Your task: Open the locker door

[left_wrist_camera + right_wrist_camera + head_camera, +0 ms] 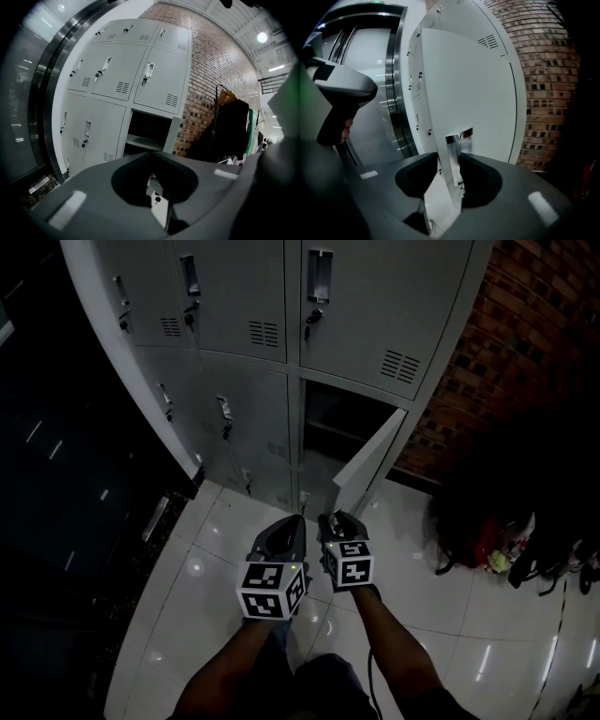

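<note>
The grey locker bank (234, 306) has one lower compartment (328, 427) standing open, with a shelf inside. Its white door (370, 465) swings out toward me at the right. In the right gripper view the door (464, 93) fills the middle, and its free edge with the shiny handle plate (459, 150) sits between the jaws. My right gripper (330, 518) (449, 164) is shut on that edge. My left gripper (291, 521) (151, 153) hangs just left of it, shut with nothing in it. The left gripper view shows the open compartment (147, 133).
A brick wall (525, 324) runs along the right of the lockers. Dark coats and bags (497, 521) hang and lie at the right on the glossy white tile floor (422, 606). A dark glass wall with a metal frame (56, 474) stands to the left.
</note>
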`<state>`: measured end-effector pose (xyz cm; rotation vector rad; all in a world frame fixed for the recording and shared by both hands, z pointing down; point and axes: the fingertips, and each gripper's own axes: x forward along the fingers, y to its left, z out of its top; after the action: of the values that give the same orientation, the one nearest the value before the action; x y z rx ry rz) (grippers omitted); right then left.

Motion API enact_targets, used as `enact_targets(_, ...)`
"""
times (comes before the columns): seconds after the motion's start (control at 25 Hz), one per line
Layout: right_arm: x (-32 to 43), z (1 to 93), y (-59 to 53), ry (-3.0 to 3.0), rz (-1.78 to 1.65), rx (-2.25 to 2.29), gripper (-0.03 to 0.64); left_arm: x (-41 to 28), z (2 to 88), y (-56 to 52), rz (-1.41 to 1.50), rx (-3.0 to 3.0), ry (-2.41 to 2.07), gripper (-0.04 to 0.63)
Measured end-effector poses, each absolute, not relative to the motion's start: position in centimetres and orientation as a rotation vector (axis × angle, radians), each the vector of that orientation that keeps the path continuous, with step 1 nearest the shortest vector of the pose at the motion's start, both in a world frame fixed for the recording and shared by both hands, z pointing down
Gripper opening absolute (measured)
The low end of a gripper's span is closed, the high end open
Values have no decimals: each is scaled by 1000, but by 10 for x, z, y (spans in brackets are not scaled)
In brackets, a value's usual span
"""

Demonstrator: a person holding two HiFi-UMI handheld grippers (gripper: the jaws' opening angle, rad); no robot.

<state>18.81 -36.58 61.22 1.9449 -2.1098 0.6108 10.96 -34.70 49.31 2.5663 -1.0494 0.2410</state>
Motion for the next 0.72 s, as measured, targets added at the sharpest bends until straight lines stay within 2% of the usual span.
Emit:
enact_targets(0.24,202,614,-341,-2059,634,1954,133,116,484,-327,232,2572,-1045,6)
enact_targets(0.4,203,611,-332,-2072,633,1914,190,121,476,-316,217,2582,-1045,6)
enact_targets(0.72,209,596,-305,-2063,583,1939,196,123,470,-291,211,2586,-1074,6)
